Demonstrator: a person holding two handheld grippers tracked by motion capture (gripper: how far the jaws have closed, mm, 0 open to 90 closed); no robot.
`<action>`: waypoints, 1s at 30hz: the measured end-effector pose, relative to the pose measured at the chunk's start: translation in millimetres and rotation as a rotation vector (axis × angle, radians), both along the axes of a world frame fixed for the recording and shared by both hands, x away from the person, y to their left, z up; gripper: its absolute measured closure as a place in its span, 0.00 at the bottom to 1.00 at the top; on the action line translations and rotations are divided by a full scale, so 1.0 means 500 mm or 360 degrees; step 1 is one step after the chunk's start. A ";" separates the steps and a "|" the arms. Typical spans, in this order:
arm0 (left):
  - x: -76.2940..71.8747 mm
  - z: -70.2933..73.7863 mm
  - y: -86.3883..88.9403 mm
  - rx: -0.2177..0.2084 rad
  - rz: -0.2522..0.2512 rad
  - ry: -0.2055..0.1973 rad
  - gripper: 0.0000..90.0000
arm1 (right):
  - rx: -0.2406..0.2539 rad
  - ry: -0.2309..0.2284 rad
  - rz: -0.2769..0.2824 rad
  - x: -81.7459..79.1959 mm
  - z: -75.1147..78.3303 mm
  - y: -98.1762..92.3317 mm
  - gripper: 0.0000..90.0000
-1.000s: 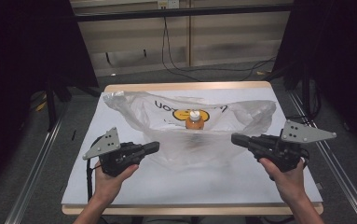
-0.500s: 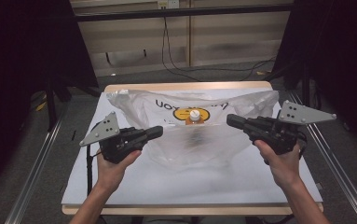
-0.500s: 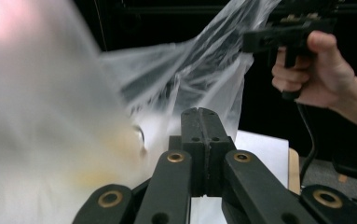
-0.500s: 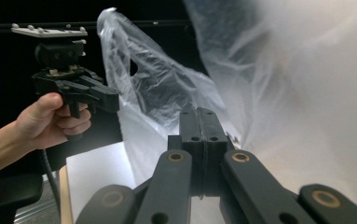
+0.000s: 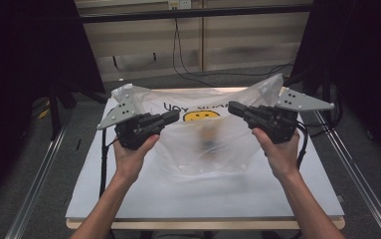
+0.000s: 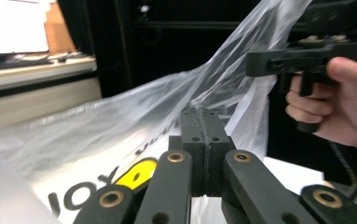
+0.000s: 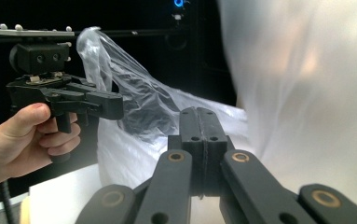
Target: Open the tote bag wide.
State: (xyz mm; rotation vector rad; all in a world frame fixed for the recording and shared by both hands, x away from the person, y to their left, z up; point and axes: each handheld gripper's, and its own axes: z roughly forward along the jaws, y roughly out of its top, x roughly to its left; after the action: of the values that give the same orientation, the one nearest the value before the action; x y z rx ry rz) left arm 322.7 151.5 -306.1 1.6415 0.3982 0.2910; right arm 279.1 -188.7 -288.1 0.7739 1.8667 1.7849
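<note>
Tabletop (image 5: 128,199), white and broad, carries the work, and above its far half, toward twelve o'clock, hangs the clear plastic bag (image 5: 205,144), lifted off the surface so that its lower edge just clears or brushes the white sheet; which of the two I cannot tell. Its long axis runs from nine o'clock to three o'clock, stretched between the two tools, with the mouth edge up and the body drooping toward six o'clock, the yellow smiley print (image 5: 199,116) and dark lettering facing the person. Something small and dark sits blurred inside the bag near its middle, too unclear to name. Holding the bag by its two upper corners likely serves to spread it taut and let the contents settle. At nine o'clock the left gripper (image 5: 172,117) has its jaws pressed fully together on the bag's film, seen from the left gripper view (image 6: 205,135) with the plastic trailing past its tips. At three o'clock the right gripper (image 5: 234,107) is likewise clamped tight on the opposite corner (image 7: 203,135).
</note>
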 end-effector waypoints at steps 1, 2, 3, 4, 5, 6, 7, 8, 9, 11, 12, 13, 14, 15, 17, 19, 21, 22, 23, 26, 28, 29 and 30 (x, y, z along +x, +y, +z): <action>0.007 -0.006 -0.002 0.0005 0.0001 0.0014 1.00 | -0.0003 0.0010 -0.0002 0.007 -0.004 0.003 1.00; 0.013 -0.010 -0.004 0.0012 0.0015 0.0034 1.00 | 0.0004 0.0027 -0.0002 0.015 -0.008 0.005 1.00; 0.020 -0.016 -0.006 0.0012 0.0019 0.0048 1.00 | -0.0003 0.0043 -0.0007 0.022 -0.013 0.007 1.00; 0.026 -0.020 -0.007 0.0025 0.0017 0.0055 1.00 | -0.0007 0.0059 -0.0013 0.029 -0.016 0.010 1.00; 0.033 -0.023 -0.008 0.0041 0.0003 0.0067 1.00 | -0.0009 0.0074 -0.0011 0.036 -0.020 0.011 1.00; 0.037 -0.027 -0.009 0.0055 0.0011 0.0073 1.00 | -0.0016 0.0088 -0.0011 0.042 -0.023 0.013 1.00; 0.042 -0.031 -0.011 0.0068 0.0017 0.0087 1.00 | -0.0022 0.0103 -0.0018 0.046 -0.028 0.014 1.00; 0.048 -0.035 -0.011 0.0083 0.0014 0.0089 1.00 | -0.0032 0.0110 -0.0030 0.051 -0.033 0.014 1.00; 0.052 -0.040 -0.012 0.0086 0.0010 0.0100 1.00 | -0.0029 0.0124 -0.0031 0.057 -0.039 0.013 1.00; 0.062 -0.051 -0.014 0.0116 0.0020 0.0115 1.00 | -0.0046 0.0155 -0.0048 0.068 -0.054 0.010 1.00; 0.067 -0.057 -0.015 0.0118 0.0027 0.0120 1.00 | -0.0040 0.0172 -0.0049 0.073 -0.062 0.007 1.00; 0.072 -0.065 -0.016 0.0122 0.0025 0.0142 1.00 | -0.0032 0.0189 -0.0053 0.077 -0.069 0.004 1.00; 0.077 -0.071 -0.016 0.0137 0.0029 0.0156 1.00 | -0.0029 0.0202 -0.0065 0.081 -0.078 0.000 1.00; 0.080 -0.077 -0.017 0.0141 0.0026 0.0164 1.00 | -0.0019 0.0212 -0.0064 0.084 -0.085 -0.004 1.00; 0.091 -0.095 -0.020 0.0167 0.0017 0.0203 1.00 | -0.0019 0.0224 -0.0075 0.089 -0.096 -0.012 1.00; 0.097 -0.108 -0.022 0.0170 0.0021 0.0219 1.00 | 0.0000 0.0231 -0.0085 0.093 -0.108 -0.020 1.00; 0.102 -0.122 -0.026 0.0192 0.0010 0.0229 1.00 | -0.0010 0.0249 -0.0095 0.097 -0.119 -0.026 1.00; 0.102 -0.126 -0.030 0.0196 0.0018 0.0236 1.00 | -0.0028 0.0256 -0.0101 0.100 -0.125 -0.027 1.00; 0.105 -0.132 -0.032 0.0211 0.0011 0.0244 1.00 | -0.0038 0.0263 -0.0103 0.102 -0.128 -0.027 1.00; 0.111 -0.152 -0.042 0.0238 -0.0005 0.0277 1.00 | -0.0047 0.0283 -0.0104 0.111 -0.143 -0.028 1.00; 0.112 -0.162 -0.046 0.0273 -0.0005 0.0278 1.00 | -0.0050 0.0312 -0.0108 0.116 -0.158 -0.028 1.00; 0.112 -0.168 -0.048 0.0284 -0.0024 0.0290 1.00 | -0.0053 0.0320 -0.0105 0.118 -0.165 -0.028 1.00; 0.112 -0.174 -0.049 0.0288 -0.0027 0.0294 1.00 | -0.0061 0.0332 -0.0102 0.120 -0.174 -0.027 1.00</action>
State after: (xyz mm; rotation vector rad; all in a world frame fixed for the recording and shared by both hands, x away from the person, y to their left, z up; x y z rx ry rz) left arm 378.7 127.1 -393.1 1.8557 0.5089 0.1666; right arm 339.0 -202.5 -375.3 1.0280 1.9764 1.6787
